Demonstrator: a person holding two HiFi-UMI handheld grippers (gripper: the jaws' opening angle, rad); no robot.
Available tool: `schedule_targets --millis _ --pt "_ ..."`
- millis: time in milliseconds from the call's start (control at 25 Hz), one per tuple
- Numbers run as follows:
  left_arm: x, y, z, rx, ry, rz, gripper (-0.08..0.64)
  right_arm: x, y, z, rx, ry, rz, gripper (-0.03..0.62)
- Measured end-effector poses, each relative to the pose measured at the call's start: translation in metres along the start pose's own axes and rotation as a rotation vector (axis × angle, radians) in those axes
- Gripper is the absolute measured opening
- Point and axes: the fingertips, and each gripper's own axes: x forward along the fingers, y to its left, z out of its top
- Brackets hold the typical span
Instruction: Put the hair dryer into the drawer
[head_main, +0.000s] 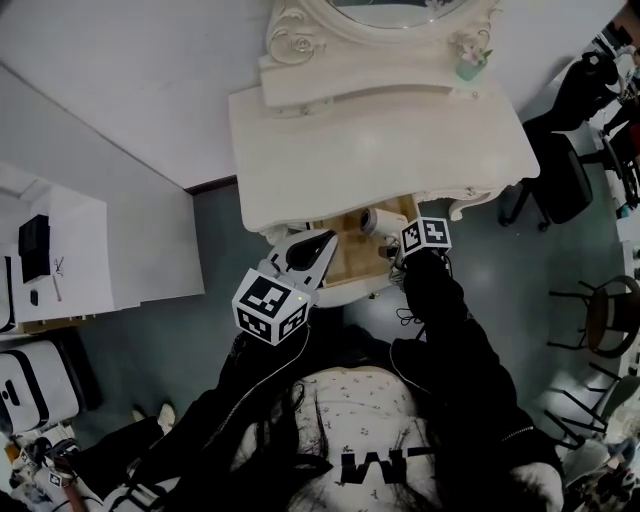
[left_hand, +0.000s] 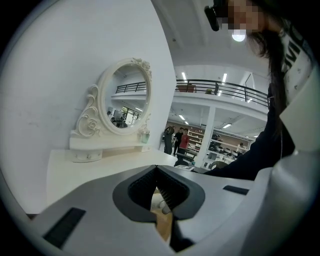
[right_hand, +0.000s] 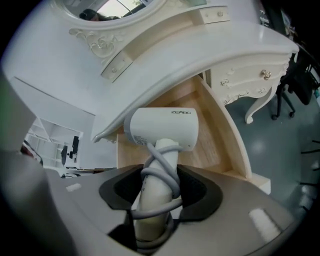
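The white hair dryer (right_hand: 165, 127) has its grey cord wound round the handle, and my right gripper (right_hand: 159, 185) is shut on that handle. The dryer's head hangs over the open wooden drawer (right_hand: 212, 142) under the white vanity top (right_hand: 210, 55). From the head view, the hair dryer (head_main: 375, 221) sits at the drawer's (head_main: 350, 262) right end, just below the tabletop edge, with the right gripper (head_main: 393, 243) behind it. My left gripper (head_main: 325, 240) hovers over the drawer's left part, jaws together and empty. In its own view, the left gripper (left_hand: 157, 172) points across the tabletop (left_hand: 100, 165).
An oval mirror (left_hand: 122, 100) and a small green pot (head_main: 470, 65) stand at the back of the vanity. An office chair (head_main: 560, 175) and a stool (head_main: 610, 315) are on the right, a white cabinet (head_main: 60, 250) on the left. People (left_hand: 182, 140) stand far off.
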Motion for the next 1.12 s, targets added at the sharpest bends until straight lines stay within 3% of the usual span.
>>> schedule_targets --millis 200,320,440,680,960,1120 --pt "-0.004 0.015 -0.003 -0.021 0.005 0.008 -0.012 0.015 -0.018 0.009 -0.097 0.092 -0.123 0.219" --pt "-0.007 0.026 -0.005 -0.036 0.011 0.019 -0.012 0.024 -0.02 0.019 -0.102 0.096 -0.134 0.219" --pt "-0.009 0.034 -0.007 -0.041 0.017 0.025 -0.012 0.032 -0.018 0.028 -0.038 0.069 -0.108 0.219" --pt "-0.009 0.041 -0.01 -0.041 0.035 0.025 -0.012 0.046 -0.015 0.042 0.202 -0.027 -0.001 0.219" --pt "-0.011 0.048 -0.013 -0.034 0.05 0.039 -0.014 0.058 -0.013 0.056 0.317 -0.149 0.026 0.221" --pt "-0.013 0.051 -0.015 -0.029 0.06 0.047 -0.012 0.071 -0.005 0.056 0.336 -0.152 0.044 0.221"
